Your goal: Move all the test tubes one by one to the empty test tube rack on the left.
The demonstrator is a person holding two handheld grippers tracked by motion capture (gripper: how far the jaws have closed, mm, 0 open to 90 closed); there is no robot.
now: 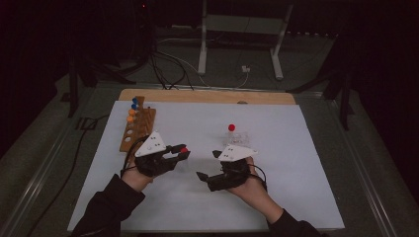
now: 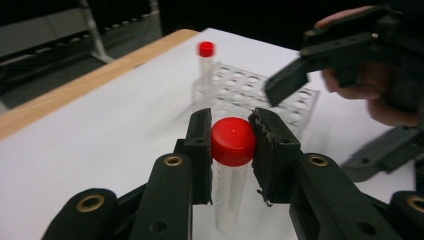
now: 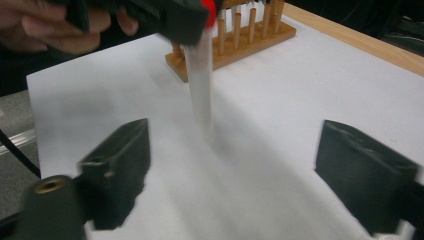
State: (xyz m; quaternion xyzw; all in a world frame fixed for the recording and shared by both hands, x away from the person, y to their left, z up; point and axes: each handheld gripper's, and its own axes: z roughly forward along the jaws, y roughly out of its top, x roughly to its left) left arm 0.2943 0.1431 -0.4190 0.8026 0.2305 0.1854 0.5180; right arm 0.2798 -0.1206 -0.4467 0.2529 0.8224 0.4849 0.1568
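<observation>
I keep the left gripper (image 2: 232, 145) clamped on the red-capped tube (image 2: 233, 141) by its cap, hanging upright over the white mat (image 1: 207, 207); right gripper (image 1: 210, 165), jaws apart w/ nothing between, stands by near clear rack (image 2: 240, 90).

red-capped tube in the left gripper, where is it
The tube hangs by its red cap in the left gripper, left of centre, between the wooden rack and the right gripper.
</observation>
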